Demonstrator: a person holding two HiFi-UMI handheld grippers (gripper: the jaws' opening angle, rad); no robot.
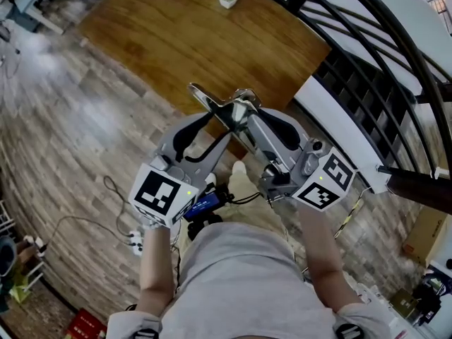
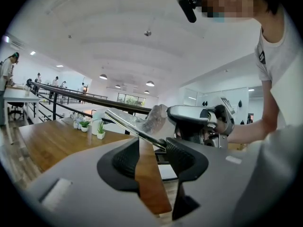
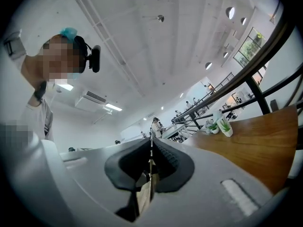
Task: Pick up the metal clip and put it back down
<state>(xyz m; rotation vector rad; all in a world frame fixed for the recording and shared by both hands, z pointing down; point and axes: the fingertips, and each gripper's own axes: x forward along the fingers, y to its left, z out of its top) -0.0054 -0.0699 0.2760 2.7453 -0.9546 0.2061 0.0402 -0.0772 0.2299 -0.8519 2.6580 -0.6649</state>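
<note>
Clearly the right gripper point(image 3: 150, 145) is clenching the metal clip point(image 1: 210, 99), holding it aloft above the table point(image 1: 176, 34); the left gripper point(image 2: 151, 144) is gaping, one pad touching it. Putting down is remaining.

text: none legible | signs: none (marker cubes point(image 1: 159, 193) carry patterns only)

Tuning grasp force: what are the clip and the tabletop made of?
The clip looks like bare polished metal: silvery, with bright mirror-like highlights. The tabletop looks like smooth brown wood with visible grain streaks; whether it is solid or veneer can't be told.
</note>
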